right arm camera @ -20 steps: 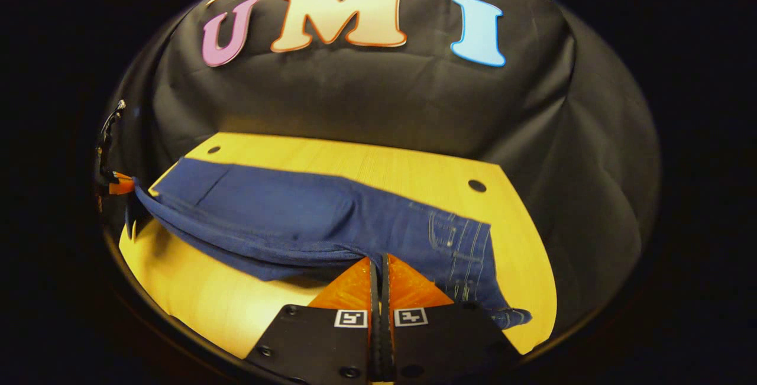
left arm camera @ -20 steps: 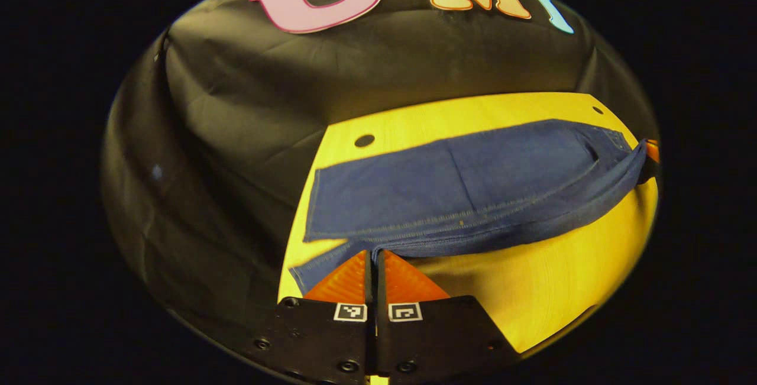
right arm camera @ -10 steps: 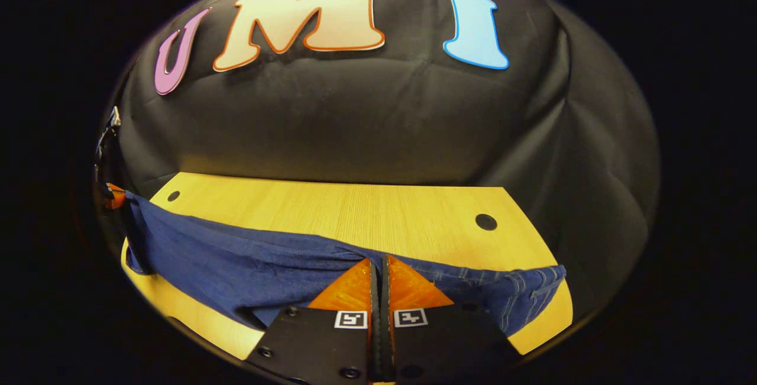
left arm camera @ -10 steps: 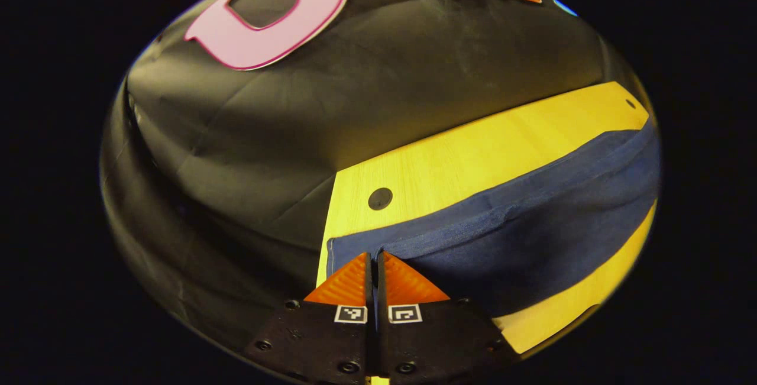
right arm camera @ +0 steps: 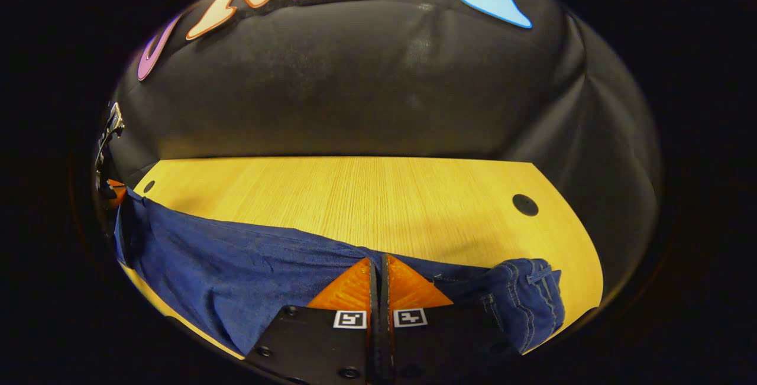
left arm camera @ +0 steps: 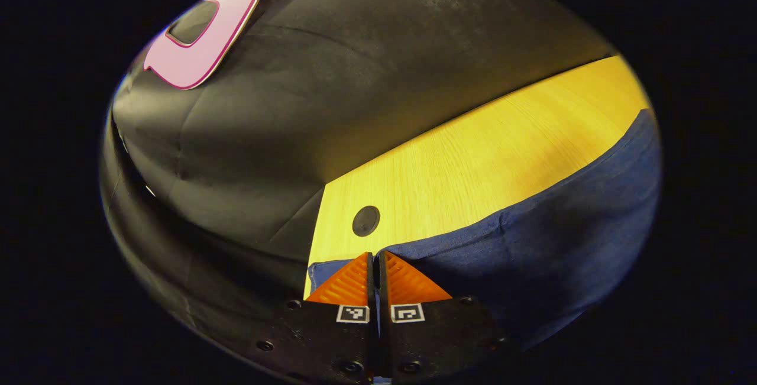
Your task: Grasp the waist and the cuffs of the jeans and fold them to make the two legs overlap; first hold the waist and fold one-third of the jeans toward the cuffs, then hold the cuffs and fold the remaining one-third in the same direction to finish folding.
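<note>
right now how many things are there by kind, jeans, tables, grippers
jeans: 1
table: 1
grippers: 2, the left gripper and the right gripper, each shut on the jeans
total: 4

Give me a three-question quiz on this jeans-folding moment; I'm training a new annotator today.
1. True or false: the left gripper is pinched on the jeans.
2. What does the right gripper hold? A) jeans fabric B) a towel C) nothing
3. Fill in: beyond the denim, the bare wooden ____ has a dark round hole.

Key
1. True: its fingers are closed on the denim's edge.
2. A: the fabric is bunched at its tips, with stitched seams to one side.
3. Table.
</note>
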